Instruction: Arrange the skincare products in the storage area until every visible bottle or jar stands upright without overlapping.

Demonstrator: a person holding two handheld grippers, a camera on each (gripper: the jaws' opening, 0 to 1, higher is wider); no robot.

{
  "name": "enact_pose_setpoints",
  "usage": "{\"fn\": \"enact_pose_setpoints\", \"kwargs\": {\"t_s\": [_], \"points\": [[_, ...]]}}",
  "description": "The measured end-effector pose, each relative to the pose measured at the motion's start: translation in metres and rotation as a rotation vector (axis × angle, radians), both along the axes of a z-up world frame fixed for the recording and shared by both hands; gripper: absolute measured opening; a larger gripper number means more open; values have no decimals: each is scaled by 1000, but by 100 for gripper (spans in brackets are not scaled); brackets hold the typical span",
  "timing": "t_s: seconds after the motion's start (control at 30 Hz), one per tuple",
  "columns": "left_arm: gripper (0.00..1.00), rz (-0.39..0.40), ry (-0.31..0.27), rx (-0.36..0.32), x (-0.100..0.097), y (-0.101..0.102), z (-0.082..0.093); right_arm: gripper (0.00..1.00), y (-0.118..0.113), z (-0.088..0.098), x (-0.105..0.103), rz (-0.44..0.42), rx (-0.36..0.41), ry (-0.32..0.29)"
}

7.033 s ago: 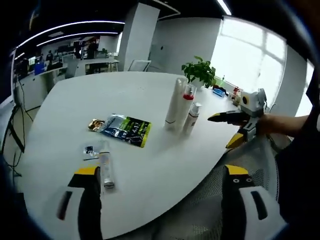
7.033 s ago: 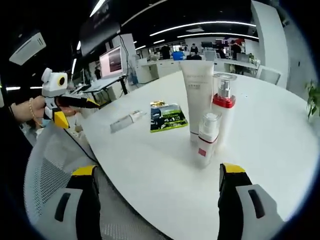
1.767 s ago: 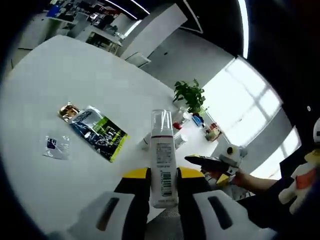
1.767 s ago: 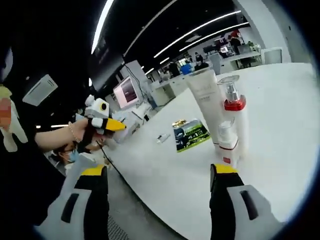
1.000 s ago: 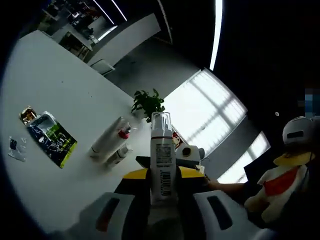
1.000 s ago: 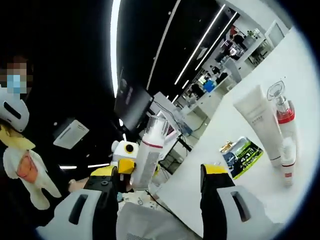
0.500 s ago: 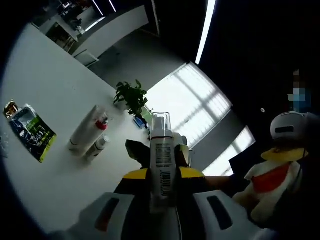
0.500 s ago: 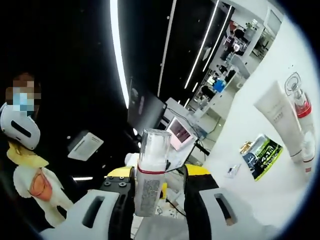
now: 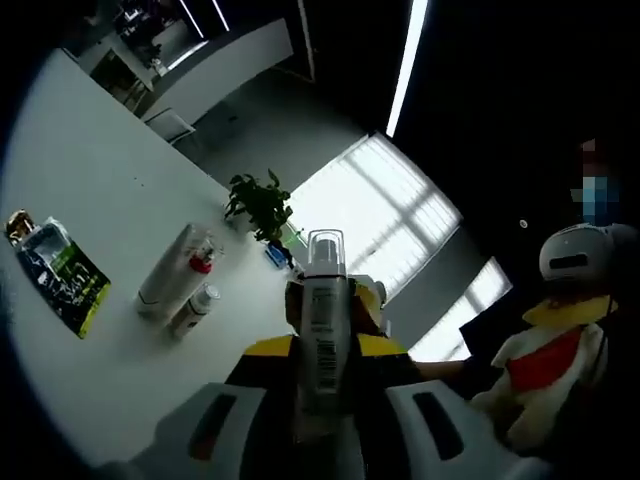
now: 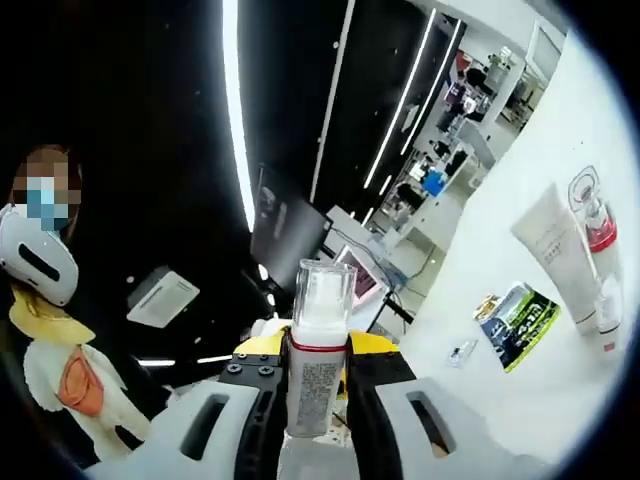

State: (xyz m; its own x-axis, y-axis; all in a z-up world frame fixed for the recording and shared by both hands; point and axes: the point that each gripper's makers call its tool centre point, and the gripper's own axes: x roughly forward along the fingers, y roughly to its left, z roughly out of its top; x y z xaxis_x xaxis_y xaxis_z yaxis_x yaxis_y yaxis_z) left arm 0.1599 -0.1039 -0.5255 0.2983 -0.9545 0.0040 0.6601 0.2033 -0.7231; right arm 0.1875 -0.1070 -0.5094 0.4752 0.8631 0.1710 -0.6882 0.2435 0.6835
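A slim white bottle with a clear cap and a printed label (image 9: pixel 322 310) is held up in the air, clear of the table. My left gripper (image 9: pixel 322 346) is shut on its lower body. My right gripper (image 10: pixel 318 346) is shut on the same bottle (image 10: pixel 320 375) from the opposite side. On the white table (image 9: pixel 90 180) stand a tall white tube (image 9: pixel 165 265), a pump bottle with a red collar (image 9: pixel 201 262) and a small white bottle (image 9: pixel 192 310), close together. The right gripper view has the same tube (image 10: pixel 555 245) and pump bottle (image 10: pixel 597 225) at the right edge.
A green and black sachet (image 9: pixel 62 277) lies flat on the table, with a gold packet (image 9: pixel 18 225) beside it. A small clear packet (image 10: pixel 460 352) lies near the sachet (image 10: pixel 520 315). A potted plant (image 9: pixel 262 200) stands at the table's far edge. A person's stuffed toy (image 9: pixel 545 350) hangs close by.
The left gripper lifted the bottle off the table and carried it up. The right gripper came in from the side and its jaws have closed onto the same bottle.
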Motion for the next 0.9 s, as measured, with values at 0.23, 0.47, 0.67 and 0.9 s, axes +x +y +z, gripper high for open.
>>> {"fn": "enact_pose_setpoints", "kwargs": {"t_s": [0.23, 0.47, 0.67, 0.9], "points": [[37, 140, -140, 293, 25, 5, -17, 20, -7, -6, 22, -146, -252, -54], [40, 221, -325, 589, 39, 3, -26, 21, -3, -7, 35, -252, -396, -68], [39, 302, -477, 774, 49, 1, -19, 21, 8, -9, 30, -273, -483, -117], [32, 314, -532, 847, 52, 0, -22, 21, 6, -5, 30, -304, -500, -129]]}}
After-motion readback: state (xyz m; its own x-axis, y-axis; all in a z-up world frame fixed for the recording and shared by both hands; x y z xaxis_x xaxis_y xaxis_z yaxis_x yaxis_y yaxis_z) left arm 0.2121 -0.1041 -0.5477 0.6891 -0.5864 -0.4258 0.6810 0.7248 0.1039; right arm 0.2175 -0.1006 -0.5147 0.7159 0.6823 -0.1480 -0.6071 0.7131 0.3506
